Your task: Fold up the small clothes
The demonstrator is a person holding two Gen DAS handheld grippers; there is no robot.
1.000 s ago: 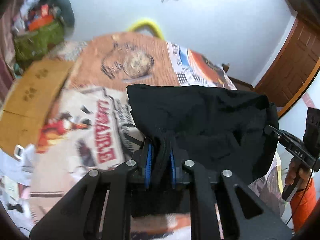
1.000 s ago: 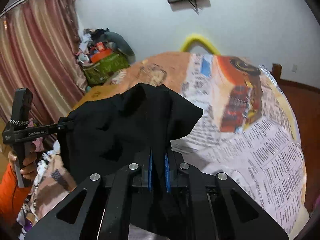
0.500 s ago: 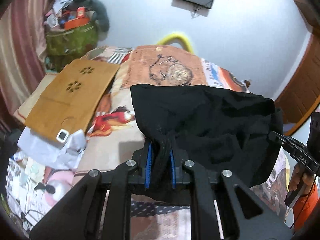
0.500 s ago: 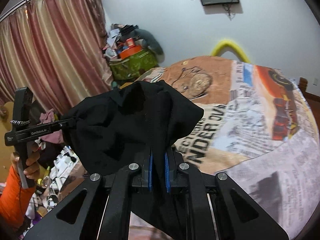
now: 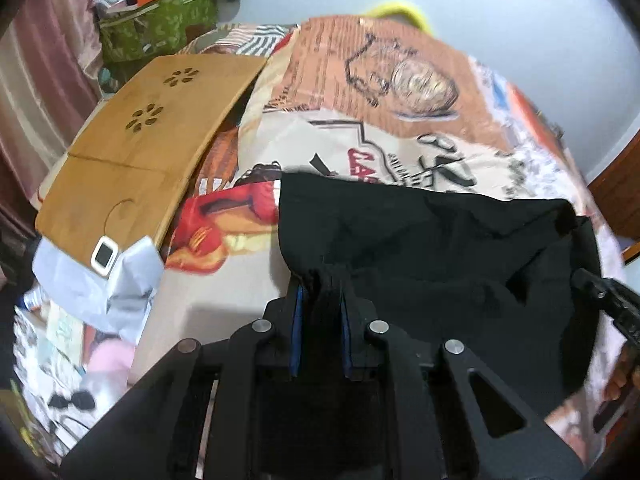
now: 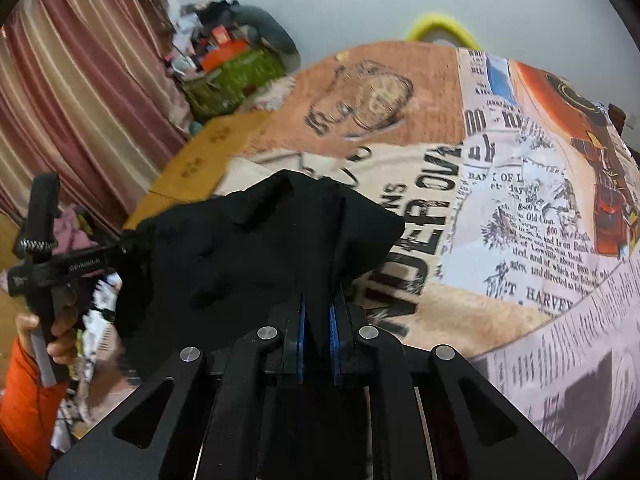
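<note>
Black cloth hangs stretched between the left gripper and the right gripper, each pair of fingers pinched narrow on an edge. Since a second ago both have dropped toward the printed bedspread, so the garment seems about to be laid flat for folding.

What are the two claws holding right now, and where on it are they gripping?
Both are shut on one black garment: the left claw pinches a gathered edge at one end, the right claw the opposite end.
</note>
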